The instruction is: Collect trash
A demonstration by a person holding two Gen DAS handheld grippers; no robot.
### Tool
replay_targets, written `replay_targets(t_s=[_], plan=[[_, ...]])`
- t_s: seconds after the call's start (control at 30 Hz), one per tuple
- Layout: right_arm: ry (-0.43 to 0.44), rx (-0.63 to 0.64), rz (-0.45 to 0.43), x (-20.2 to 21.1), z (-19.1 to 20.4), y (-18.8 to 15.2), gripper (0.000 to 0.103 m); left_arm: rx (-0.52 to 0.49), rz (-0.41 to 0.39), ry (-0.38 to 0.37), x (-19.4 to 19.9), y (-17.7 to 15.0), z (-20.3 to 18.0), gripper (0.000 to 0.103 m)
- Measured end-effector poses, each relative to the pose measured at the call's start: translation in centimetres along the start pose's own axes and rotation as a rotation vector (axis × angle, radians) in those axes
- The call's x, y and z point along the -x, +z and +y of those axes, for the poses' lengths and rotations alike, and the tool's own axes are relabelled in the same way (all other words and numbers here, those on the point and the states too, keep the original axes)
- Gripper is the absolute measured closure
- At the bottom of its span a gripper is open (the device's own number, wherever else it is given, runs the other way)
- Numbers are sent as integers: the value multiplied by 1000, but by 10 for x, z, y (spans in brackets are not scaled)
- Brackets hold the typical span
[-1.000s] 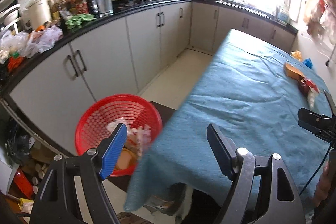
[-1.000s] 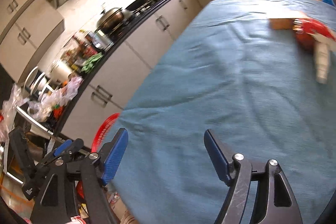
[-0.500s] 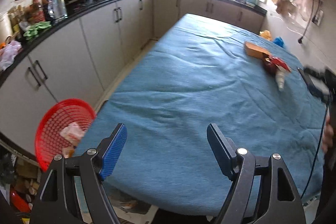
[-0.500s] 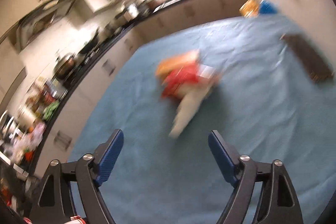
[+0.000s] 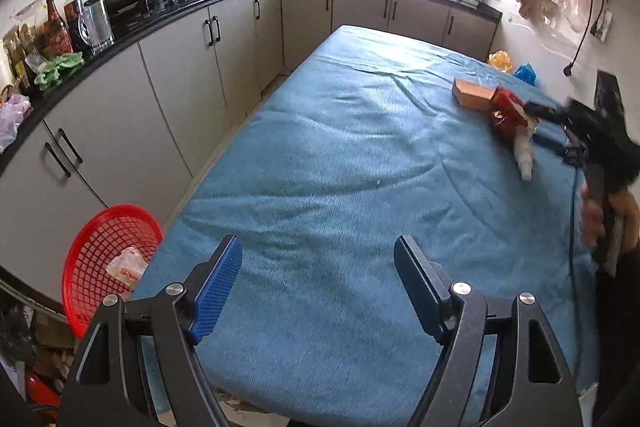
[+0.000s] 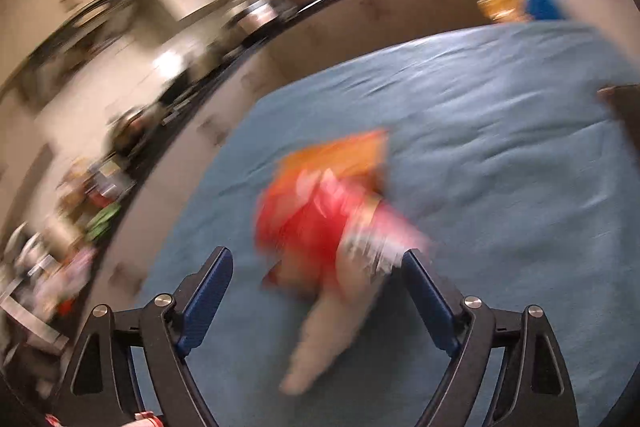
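My left gripper [image 5: 318, 289] hangs over the near edge of the table [image 5: 320, 167], its two fingers spread wide with nothing between them but blue cloth. My right gripper [image 6: 316, 291] is spread just as wide. The right wrist view is badly blurred, but the trash sits ahead of its fingers and partly between the tips; I cannot make out any pad pressing on it. From the left wrist view the same gripper [image 5: 544, 127] reaches in from the right edge of the table, a hand [image 5: 600, 215] on its grip.

I count three pieces of trash in one cluster near the right edge, toward the far end: one brown box [image 5: 472, 94], one red wrapper [image 5: 506, 115] touching it, and one white wrapper [image 5: 524, 157] trailing out from under the red one. In the right wrist view they show as an orange smear [image 6: 344, 155], a red one [image 6: 316, 223] and a pale one [image 6: 332, 331].

One red basket [image 5: 92, 263] stands off the near left corner of the table, below its edge, beside the cabinets [image 5: 120, 131]. It holds one crumpled clear wrapper [image 5: 128, 265]; whatever else lies beneath I cannot tell.
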State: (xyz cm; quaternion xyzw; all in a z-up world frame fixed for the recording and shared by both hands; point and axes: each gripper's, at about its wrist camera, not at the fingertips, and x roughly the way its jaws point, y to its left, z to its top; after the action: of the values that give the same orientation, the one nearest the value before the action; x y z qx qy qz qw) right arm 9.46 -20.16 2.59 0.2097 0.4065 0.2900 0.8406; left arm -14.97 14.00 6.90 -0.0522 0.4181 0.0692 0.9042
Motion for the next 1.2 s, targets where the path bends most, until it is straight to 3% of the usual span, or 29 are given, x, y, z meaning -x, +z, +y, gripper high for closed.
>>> replay_targets(t_s=[0.07,0.1,0.2,0.27,0.37,0.47,0.6,0.63,0.67,0.73,0.93,1.1,1.2], plan=[[171,43,75,-1,15,-8,14,8,5,-7,-4,5,-2,26],[202,61,80,2,20,-10,14,9,7,-8,-6,7,-4,26],[107,100,8,16,23,-11,14,11,19,-32,-12,14,-13,26],[-15,89,-11,20,14,-9,14,9,27,-59,-15,18,-22,26],[-286,97,18,14,6,-12,14,-2,26,-84,-18,26,-35,26],[-247,53,32,8,5,-16,14,-16,15,-117,-21,41,-52,26],[-295,90,24,-2,14,-20,21,-74,5,-134,-36,68,-89,26],[-299,90,26,-1,9,-22,34,-86,4,-139,-39,72,-97,26],[-308,86,36,-5,9,-24,39,-105,1,-150,-44,78,-108,26],[-334,102,29,-6,8,-24,68,-149,1,-170,-55,87,-129,26],[-488,-30,0,21,-33,-9,69,-289,20,-190,-98,102,-188,26],[-446,-130,-22,40,-60,-3,68,-420,29,-140,-135,109,-236,26],[-451,-125,-24,43,-58,-4,68,-440,39,-124,-149,116,-250,26]])
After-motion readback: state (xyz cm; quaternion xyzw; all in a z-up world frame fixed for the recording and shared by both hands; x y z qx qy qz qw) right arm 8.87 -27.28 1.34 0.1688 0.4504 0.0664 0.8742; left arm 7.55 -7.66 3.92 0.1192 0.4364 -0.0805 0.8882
